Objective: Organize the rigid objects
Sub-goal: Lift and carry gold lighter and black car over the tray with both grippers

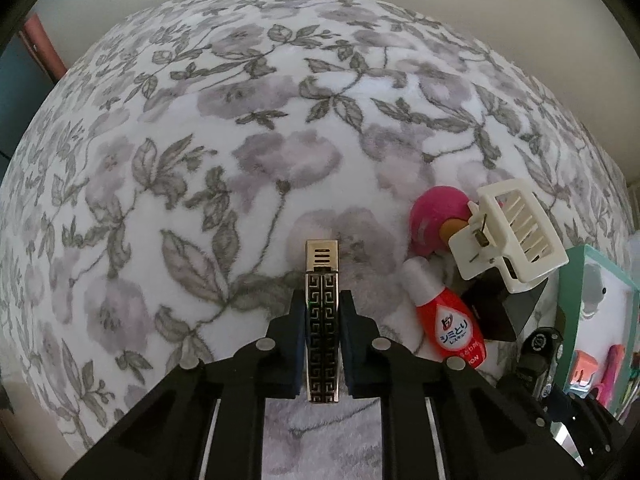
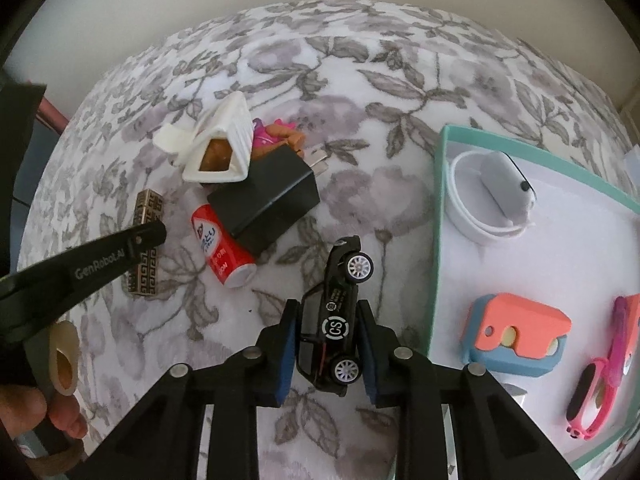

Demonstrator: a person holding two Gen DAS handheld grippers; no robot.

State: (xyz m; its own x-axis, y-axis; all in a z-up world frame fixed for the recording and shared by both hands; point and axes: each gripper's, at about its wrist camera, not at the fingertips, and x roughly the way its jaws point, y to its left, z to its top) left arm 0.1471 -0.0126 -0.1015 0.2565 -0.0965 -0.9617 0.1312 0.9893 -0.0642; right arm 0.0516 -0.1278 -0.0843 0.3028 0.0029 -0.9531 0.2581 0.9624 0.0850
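Note:
My left gripper (image 1: 323, 300) is shut on a metal lighter (image 1: 322, 320) with a black key pattern, held just above the floral cloth (image 1: 200, 140). The same lighter (image 2: 146, 240) and a left finger (image 2: 120, 248) show in the right wrist view. My right gripper (image 2: 328, 332) is shut on a black toy car (image 2: 334, 320), turned on its side with wheels to the right. A white tray with a teal rim (image 2: 438, 200) lies right of the car.
A pile holds a white hair claw (image 1: 508, 236), a pink toy (image 1: 436, 212), a red stain-remover bottle (image 1: 448, 316) and a black charger (image 2: 268, 200). In the tray sit a white band (image 2: 468, 208), a coral-and-blue block (image 2: 516, 336) and pink sunglasses (image 2: 596, 392).

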